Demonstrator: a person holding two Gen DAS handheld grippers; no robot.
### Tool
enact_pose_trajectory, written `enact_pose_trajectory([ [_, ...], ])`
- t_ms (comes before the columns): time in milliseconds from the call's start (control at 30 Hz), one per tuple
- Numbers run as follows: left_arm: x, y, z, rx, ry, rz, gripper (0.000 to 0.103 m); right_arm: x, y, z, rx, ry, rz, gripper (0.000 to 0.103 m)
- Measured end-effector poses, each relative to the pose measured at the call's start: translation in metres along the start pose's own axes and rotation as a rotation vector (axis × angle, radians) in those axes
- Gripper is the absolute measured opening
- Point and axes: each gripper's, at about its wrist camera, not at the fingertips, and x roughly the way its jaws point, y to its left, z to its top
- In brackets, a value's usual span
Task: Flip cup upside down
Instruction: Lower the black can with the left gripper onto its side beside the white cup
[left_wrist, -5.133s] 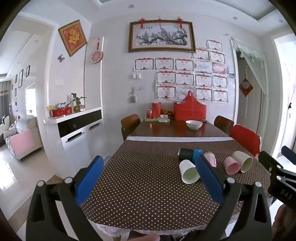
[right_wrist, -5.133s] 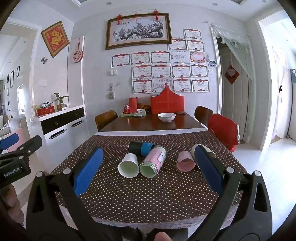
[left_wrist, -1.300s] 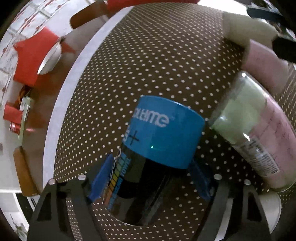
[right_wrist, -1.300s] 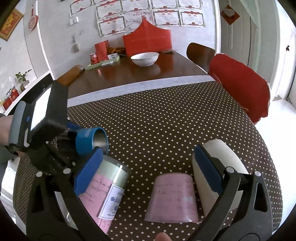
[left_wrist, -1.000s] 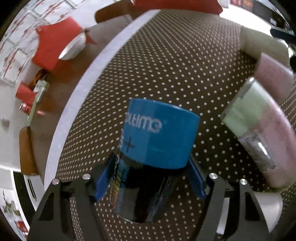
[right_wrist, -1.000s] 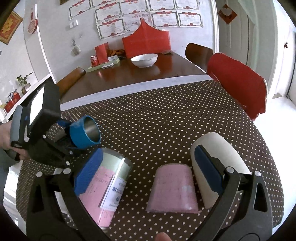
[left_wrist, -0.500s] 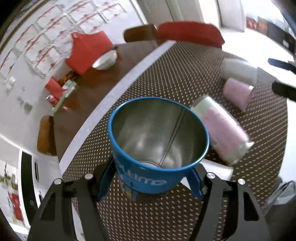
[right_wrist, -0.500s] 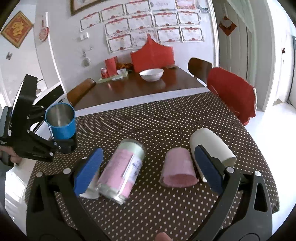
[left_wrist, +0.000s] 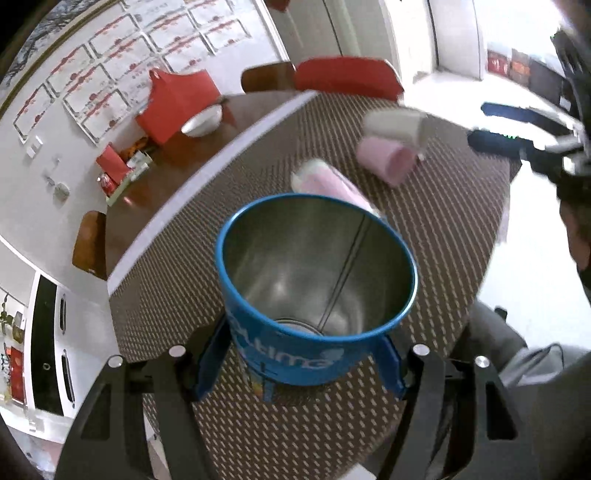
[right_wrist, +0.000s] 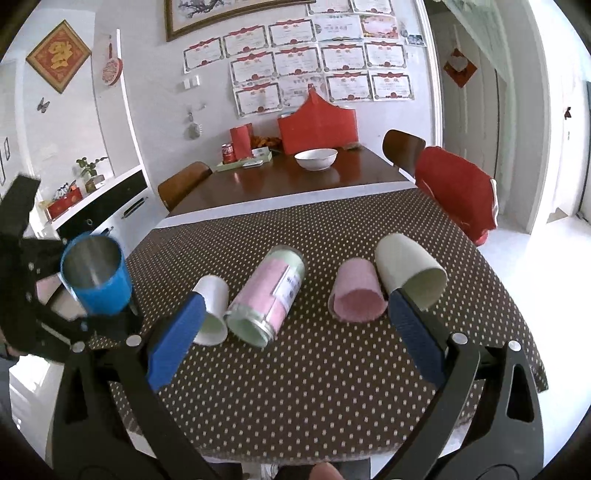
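Note:
My left gripper (left_wrist: 299, 363) is shut on a blue metal cup (left_wrist: 314, 291) and holds it in the air above the left side of the dotted tablecloth (left_wrist: 436, 221), its open mouth tilted up toward the camera. The right wrist view shows the same blue cup (right_wrist: 96, 275) at the far left, clear of the table. My right gripper (right_wrist: 295, 332) is open and empty, held above the near edge of the table. In front of it lie a pink cup (right_wrist: 356, 293) and a cream cup (right_wrist: 408, 273) on their sides.
A white paper cup (right_wrist: 211, 308) and a pink-labelled jar (right_wrist: 267, 295) lie on their sides on the cloth. A white bowl (right_wrist: 316, 158), red boxes and a can stand on the bare wood far end. Chairs flank the table; a red-covered chair (right_wrist: 456, 192) is at the right.
The left gripper has lifted the blue cup off the table and turned it from lying on its side to mouth-up. The right gripper has pulled back and up from the cups.

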Motion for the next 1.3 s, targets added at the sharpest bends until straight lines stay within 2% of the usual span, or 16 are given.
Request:
enact_pose_trajectory([
  [133, 0.019, -0.018, -0.023, 0.019, 0.075, -0.015, 0.068, -0.006, -0.004, -0.014, 0.019, 0.008, -0.003, 0.097],
  [233, 0.04, -0.034, -0.028, 0.045, 0.119, -0.029, 0.068, -0.01, -0.01, -0.023, 0.034, 0.016, -0.011, 0.097],
  [367, 0.063, -0.05, -0.022, 0.059, 0.131, -0.047, 0.069, -0.014, -0.018, -0.03, 0.046, 0.018, -0.033, 0.097],
  [567, 0.079, -0.057, -0.006, 0.033, 0.099, -0.012, 0.069, -0.015, -0.027, -0.039, 0.062, 0.029, -0.056, 0.097],
  [767, 0.09, -0.07, 0.003, 0.038, 0.068, 0.072, 0.07, -0.013, -0.027, -0.044, 0.064, 0.039, -0.056, 0.097],
  [900, 0.086, -0.069, 0.005, 0.009, 0.019, 0.059, 0.075, -0.012, -0.026, -0.046, 0.062, 0.045, -0.053, 0.097],
  [1167, 0.065, -0.057, 0.0, -0.113, -0.079, 0.067, 0.078, -0.005, -0.017, -0.048, 0.038, 0.063, -0.048, 0.097],
  [1267, 0.054, -0.055, -0.006, -0.15, -0.114, 0.095, 0.087, -0.005, -0.009, -0.046, 0.016, 0.058, -0.043, 0.097],
  [1300, 0.051, -0.054, -0.008, -0.161, -0.124, 0.103, 0.088, -0.004, -0.006, -0.046, 0.011, 0.057, -0.042, 0.097],
])
